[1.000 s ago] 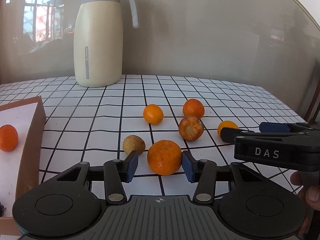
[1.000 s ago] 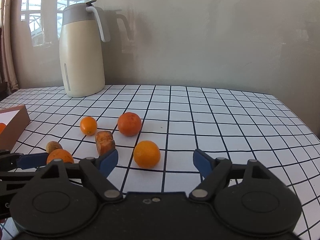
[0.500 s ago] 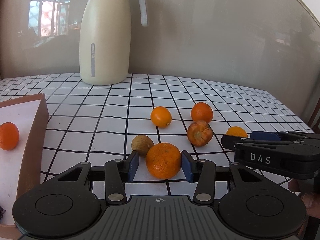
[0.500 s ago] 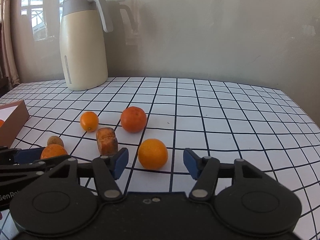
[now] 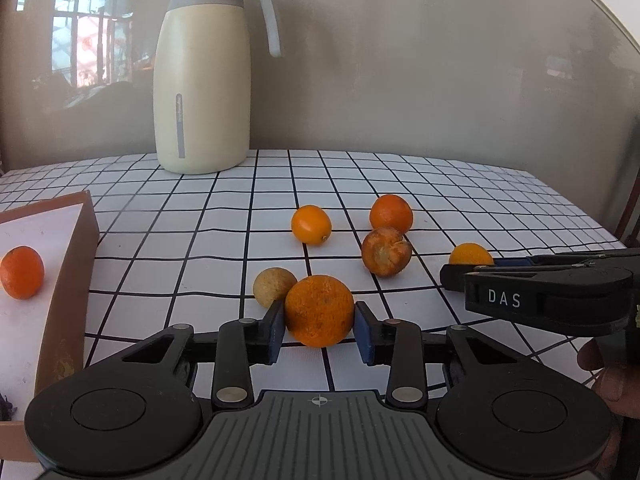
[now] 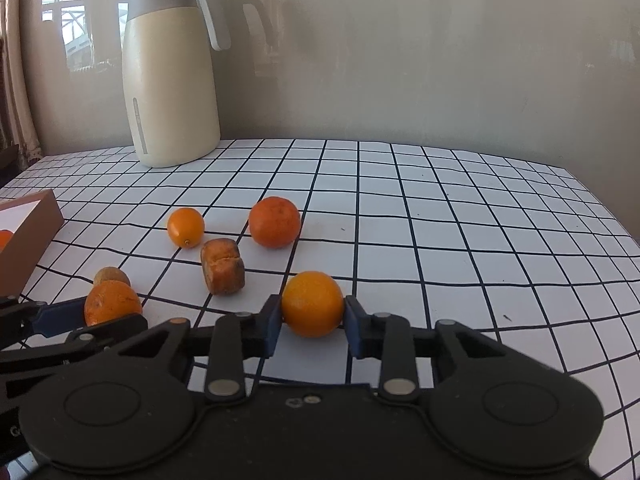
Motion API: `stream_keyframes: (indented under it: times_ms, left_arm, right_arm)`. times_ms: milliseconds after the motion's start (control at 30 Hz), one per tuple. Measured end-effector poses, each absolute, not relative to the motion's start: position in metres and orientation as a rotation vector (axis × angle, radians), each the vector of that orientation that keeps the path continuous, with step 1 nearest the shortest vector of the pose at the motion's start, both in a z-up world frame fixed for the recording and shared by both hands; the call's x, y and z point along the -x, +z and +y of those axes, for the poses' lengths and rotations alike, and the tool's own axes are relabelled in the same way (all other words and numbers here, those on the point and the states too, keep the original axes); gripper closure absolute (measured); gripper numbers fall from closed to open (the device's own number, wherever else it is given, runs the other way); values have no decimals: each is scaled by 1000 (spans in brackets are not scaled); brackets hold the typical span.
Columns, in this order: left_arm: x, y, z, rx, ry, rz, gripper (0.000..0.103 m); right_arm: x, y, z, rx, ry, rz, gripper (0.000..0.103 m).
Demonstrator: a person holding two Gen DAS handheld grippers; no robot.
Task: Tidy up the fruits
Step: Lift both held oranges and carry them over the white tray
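My left gripper (image 5: 319, 330) is shut on a rough-skinned orange (image 5: 319, 311) low over the checked table. My right gripper (image 6: 310, 326) is shut on a smooth orange (image 6: 312, 303); it also shows in the left wrist view (image 5: 470, 255). Loose on the table lie a small orange fruit (image 5: 311, 224), a tangerine (image 5: 391, 213), a shrivelled brown-orange fruit (image 5: 386, 251) and a small tan fruit (image 5: 274, 286). A brown box (image 5: 72, 264) at the left holds one tangerine (image 5: 21, 272).
A tall cream thermos jug (image 5: 202, 80) stands at the back left of the table (image 6: 440, 220). A wall rises behind it. The table's right edge (image 5: 580, 216) is near my right gripper.
Both grippers closed from open onto their oranges. Both moved forward slightly toward the fruit.
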State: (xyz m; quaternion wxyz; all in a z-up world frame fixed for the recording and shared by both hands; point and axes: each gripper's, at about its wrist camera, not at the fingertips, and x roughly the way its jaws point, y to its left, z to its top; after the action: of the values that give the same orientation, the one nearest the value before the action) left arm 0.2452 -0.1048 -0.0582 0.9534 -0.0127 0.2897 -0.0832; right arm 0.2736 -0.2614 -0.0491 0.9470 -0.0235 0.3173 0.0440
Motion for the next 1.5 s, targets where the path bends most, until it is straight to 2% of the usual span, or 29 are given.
stream_keyframes:
  times_ms: [600,1100,1500]
  left_arm:
    - [-195,-42,-101,-16,-204,561,66]
    - [-129,-13,-56,-47,-141,458,66]
    - [-110,2,-9,-39,-59,408,66]
  right_arm:
    - [-200,-34,-251,74,90,624,79]
    - [-149,-5,-209,112,202,524,79]
    - [-139,12,-166,123,316,451,79]
